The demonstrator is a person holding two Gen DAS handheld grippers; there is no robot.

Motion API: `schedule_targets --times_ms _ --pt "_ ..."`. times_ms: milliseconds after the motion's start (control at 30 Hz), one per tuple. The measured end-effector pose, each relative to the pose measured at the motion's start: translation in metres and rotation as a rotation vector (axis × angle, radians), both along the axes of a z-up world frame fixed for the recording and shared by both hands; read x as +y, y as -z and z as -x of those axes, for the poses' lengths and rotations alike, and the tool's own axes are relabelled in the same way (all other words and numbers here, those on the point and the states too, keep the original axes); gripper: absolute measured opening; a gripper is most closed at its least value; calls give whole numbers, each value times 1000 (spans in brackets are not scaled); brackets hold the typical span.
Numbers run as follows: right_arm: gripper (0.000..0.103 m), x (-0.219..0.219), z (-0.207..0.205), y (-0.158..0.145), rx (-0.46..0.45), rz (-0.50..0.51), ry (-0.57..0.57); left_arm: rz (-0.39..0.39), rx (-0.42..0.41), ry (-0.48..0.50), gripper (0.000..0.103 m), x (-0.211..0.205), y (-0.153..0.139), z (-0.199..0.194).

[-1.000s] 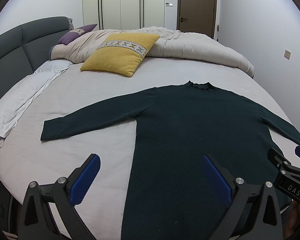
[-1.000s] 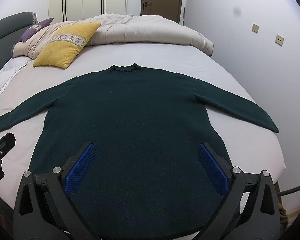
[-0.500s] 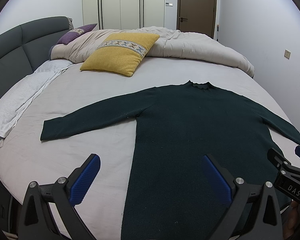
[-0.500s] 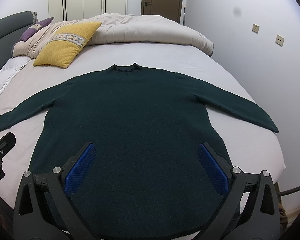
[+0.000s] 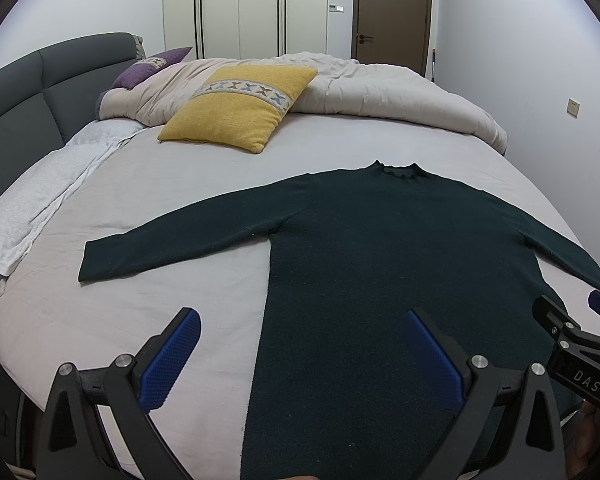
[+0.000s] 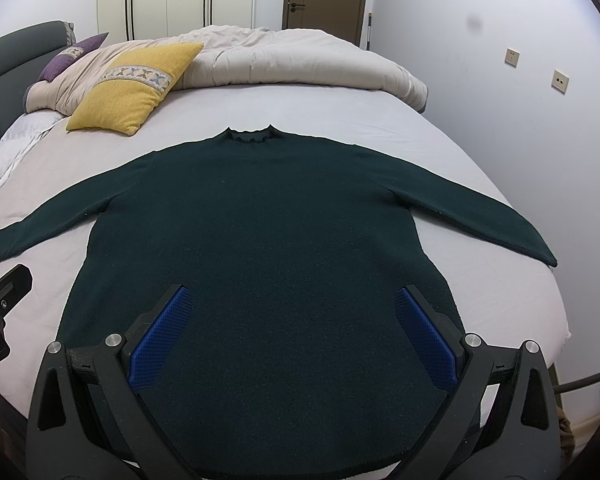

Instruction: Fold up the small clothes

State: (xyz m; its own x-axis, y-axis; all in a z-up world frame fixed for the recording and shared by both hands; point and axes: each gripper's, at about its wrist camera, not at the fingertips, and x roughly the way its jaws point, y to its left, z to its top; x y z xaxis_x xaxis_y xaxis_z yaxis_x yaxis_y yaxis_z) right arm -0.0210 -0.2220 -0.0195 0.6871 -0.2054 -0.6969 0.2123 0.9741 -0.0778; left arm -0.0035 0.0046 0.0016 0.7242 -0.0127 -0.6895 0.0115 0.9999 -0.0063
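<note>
A dark green long-sleeved sweater (image 5: 380, 264) (image 6: 260, 232) lies flat on the bed, collar away from me, both sleeves spread out to the sides. My left gripper (image 5: 300, 354) hovers open above the sweater's lower left edge, its blue pads wide apart, one over the sheet and one over the knit. My right gripper (image 6: 290, 332) hangs open above the lower middle of the sweater body with nothing between its fingers. The right gripper's tip (image 5: 572, 340) shows at the right edge of the left wrist view.
A yellow cushion (image 5: 240, 108) (image 6: 132, 88) and a rolled beige duvet (image 5: 380, 84) (image 6: 300, 60) lie at the far side of the bed. A white towel (image 5: 40, 200) runs along the left edge by the grey headboard (image 5: 16, 100). A wall stands close on the right.
</note>
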Motion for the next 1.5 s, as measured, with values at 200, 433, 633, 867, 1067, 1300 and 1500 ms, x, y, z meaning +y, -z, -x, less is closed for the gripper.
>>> schedule_targets --times_ms 200,433,633,867,1067,1300,1500 --pt "103 0 1 3 3 3 -1 0 0 -4 103 -2 1 1" --pt "103 -1 0 5 5 2 0 0 3 -1 103 -2 3 0" --pt "103 -6 -4 7 13 4 2 1 10 3 103 -1 12 -4" --pt "103 -11 -10 12 27 4 12 42 34 0 103 4 18 -9" --pt "103 -49 -19 9 -11 -58 51 159 74 47 103 2 26 -21" --pt "102 -266 -18 30 -86 -443 394 260 172 98 103 -6 54 -53" --pt "80 -443 19 83 -153 -747 708 301 126 128 103 -25 67 -79"
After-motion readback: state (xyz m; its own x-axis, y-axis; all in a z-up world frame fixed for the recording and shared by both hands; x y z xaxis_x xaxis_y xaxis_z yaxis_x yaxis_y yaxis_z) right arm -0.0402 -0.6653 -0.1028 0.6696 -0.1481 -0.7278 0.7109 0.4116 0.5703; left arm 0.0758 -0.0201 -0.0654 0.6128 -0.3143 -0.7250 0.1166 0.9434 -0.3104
